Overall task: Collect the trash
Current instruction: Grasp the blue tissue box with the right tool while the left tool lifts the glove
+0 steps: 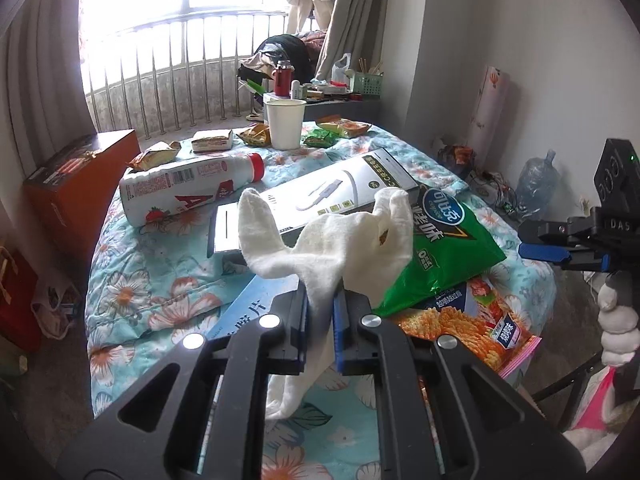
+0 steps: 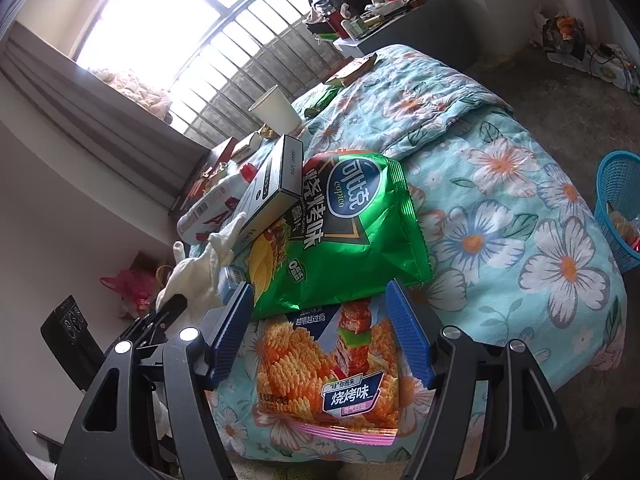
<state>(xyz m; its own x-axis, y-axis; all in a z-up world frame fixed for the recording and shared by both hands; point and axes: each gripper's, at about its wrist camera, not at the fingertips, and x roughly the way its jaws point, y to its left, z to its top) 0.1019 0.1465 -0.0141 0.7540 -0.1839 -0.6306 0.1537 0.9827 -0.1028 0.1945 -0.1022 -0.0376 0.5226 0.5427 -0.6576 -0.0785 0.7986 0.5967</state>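
Both grippers busy: left gripper (image 1: 320,312) pinches white cloth (image 1: 340,240); right gripper (image 2: 320,332) gapes over orange snack bag (image 2: 328,372)

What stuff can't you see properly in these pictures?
- Blue bin: right wrist view, cut off by the picture's edge, so its contents barely show.
- Blue packet: left wrist view, mostly hidden by the left gripper and its white cloth.
- Orange bag: right wrist view, top covered by the green bag.
- Cup: both views, inside not visible.
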